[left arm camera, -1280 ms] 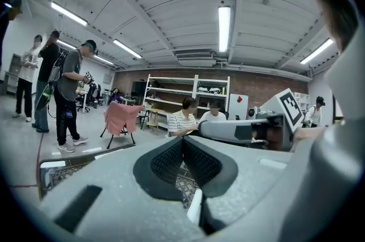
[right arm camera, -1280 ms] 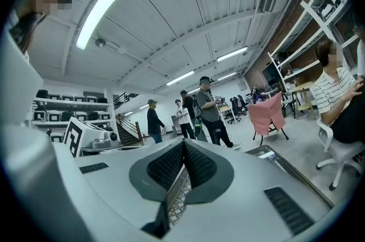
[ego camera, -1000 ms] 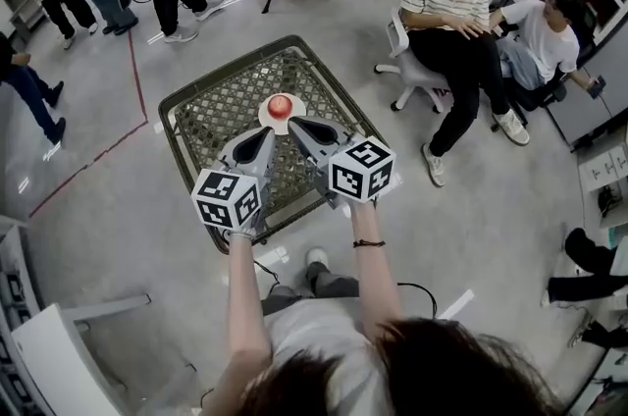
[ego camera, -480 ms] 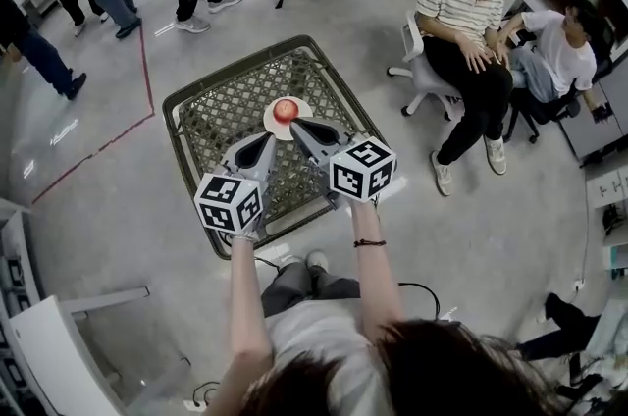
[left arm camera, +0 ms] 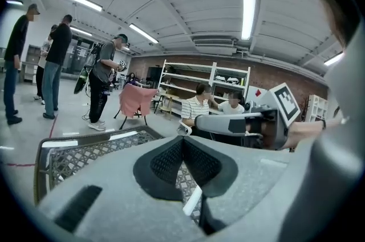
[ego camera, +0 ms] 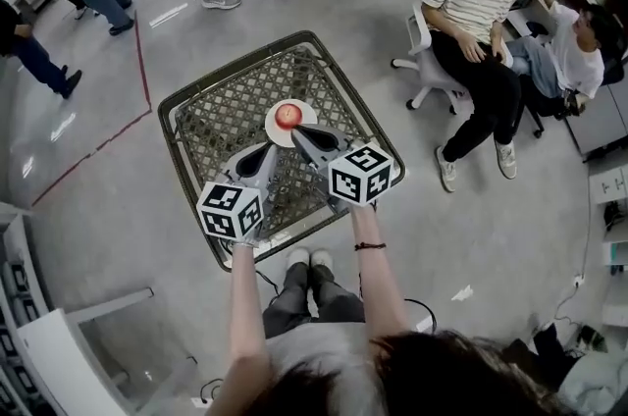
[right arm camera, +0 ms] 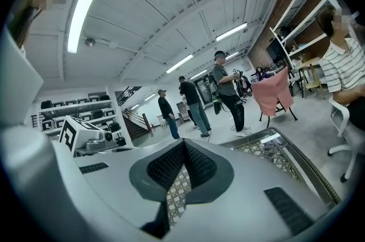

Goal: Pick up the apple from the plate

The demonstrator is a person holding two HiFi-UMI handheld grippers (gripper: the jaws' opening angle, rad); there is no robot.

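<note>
Head view: red apple (ego camera: 287, 115) on white plate (ego camera: 272, 124), mid-bench (ego camera: 211, 110). Left hand-held gripper (ego camera: 267, 151) just short of plate, right hand-held gripper (ego camera: 299, 136) at plate's near rim.

Left gripper view: jaws together, nothing between, bench lattice beyond.

Right gripper view: jaws together at tips, empty, lattice showing below.

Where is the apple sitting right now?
In the head view, the apple sits on a white plate near the middle of the lattice table, just beyond the tips of the left gripper and right gripper.
</note>
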